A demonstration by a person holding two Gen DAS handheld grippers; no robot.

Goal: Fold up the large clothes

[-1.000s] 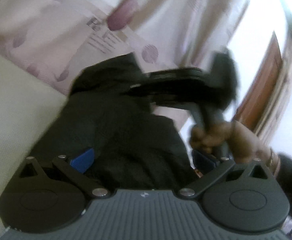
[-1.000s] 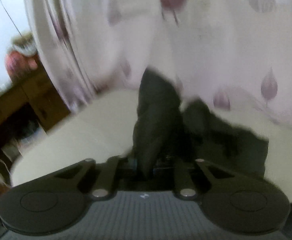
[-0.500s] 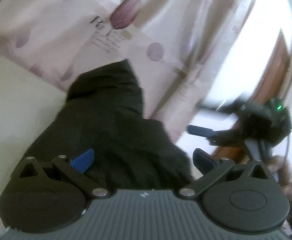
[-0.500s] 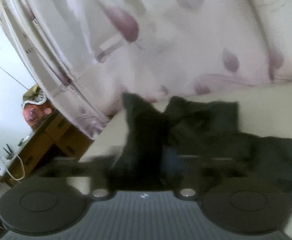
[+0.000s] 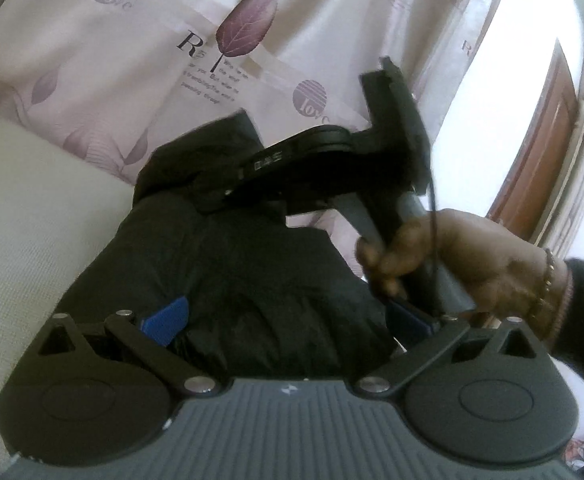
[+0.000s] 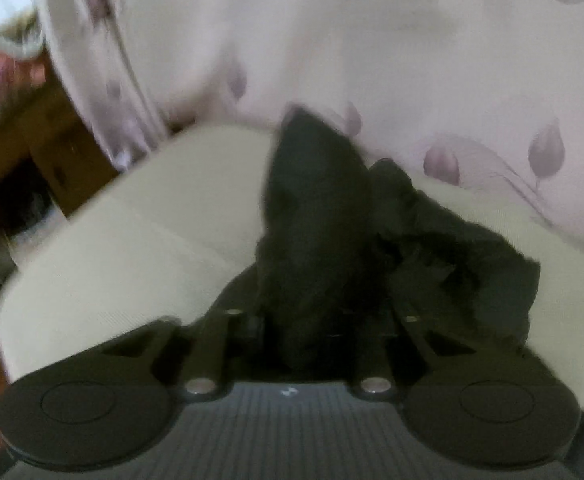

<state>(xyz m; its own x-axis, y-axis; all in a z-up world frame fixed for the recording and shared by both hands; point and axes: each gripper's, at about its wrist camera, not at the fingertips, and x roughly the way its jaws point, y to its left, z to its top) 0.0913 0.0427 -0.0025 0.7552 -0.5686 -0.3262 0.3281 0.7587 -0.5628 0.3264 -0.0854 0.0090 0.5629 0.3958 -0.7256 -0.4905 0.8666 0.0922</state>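
Note:
A large black garment (image 5: 252, 272) lies on a cream surface (image 5: 32, 208). In the left wrist view my left gripper (image 5: 288, 320) is open, its blue pads (image 5: 168, 320) wide apart over the cloth near its edge. The right gripper (image 5: 220, 200), held by a hand (image 5: 443, 252), comes in from the right over the garment's far part. In the blurred right wrist view the right gripper (image 6: 315, 320) is shut on a bunch of the black garment (image 6: 315, 208), which rises in a peak in front of it.
A white curtain with purple leaf prints (image 5: 232, 32) hangs close behind the surface. A wooden door frame (image 5: 539, 140) stands at the right. Brown wooden furniture (image 6: 32, 152) is at the left in the right wrist view.
The right gripper swung away to the right half a second ago and has come back over the garment, still holding cloth. The left gripper has stayed open over the cloth.

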